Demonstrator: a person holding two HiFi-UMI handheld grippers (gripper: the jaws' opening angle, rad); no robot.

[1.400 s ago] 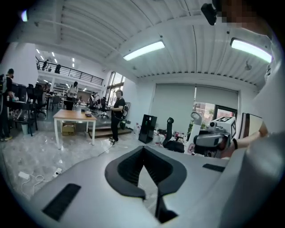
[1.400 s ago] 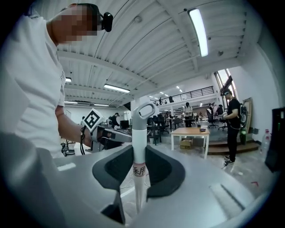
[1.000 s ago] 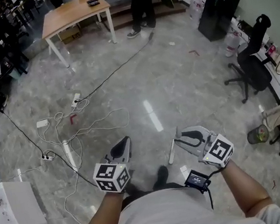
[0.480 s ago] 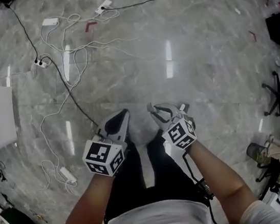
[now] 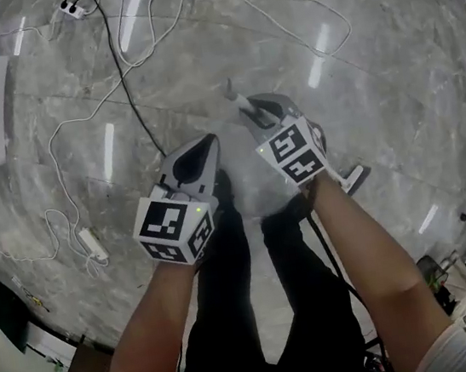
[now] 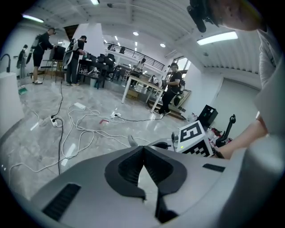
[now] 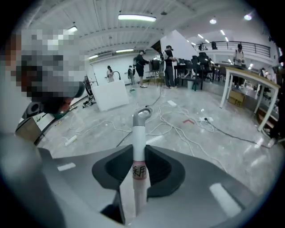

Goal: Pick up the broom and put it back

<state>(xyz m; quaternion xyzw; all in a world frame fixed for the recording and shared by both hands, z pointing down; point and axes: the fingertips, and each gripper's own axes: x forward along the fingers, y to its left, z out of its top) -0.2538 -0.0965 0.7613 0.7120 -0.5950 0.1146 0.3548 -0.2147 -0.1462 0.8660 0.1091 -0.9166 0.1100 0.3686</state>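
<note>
Both grippers had dropped toward the floor; right gripper clamped the broom handle; left gripper pinched shut, empty; pickup seemingly done, putting back remained.

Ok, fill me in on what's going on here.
A person stands on a grey marble floor with a handheld gripper in each hand. The right gripper is closed on the broom, gripping its white handle, and the handle's grey looped end pokes out past the jaws. The left gripper sits just beside it with its jaws together and nothing between them. Loose cables lie across the floor ahead. The broom has been picked up but not yet put back.
</note>
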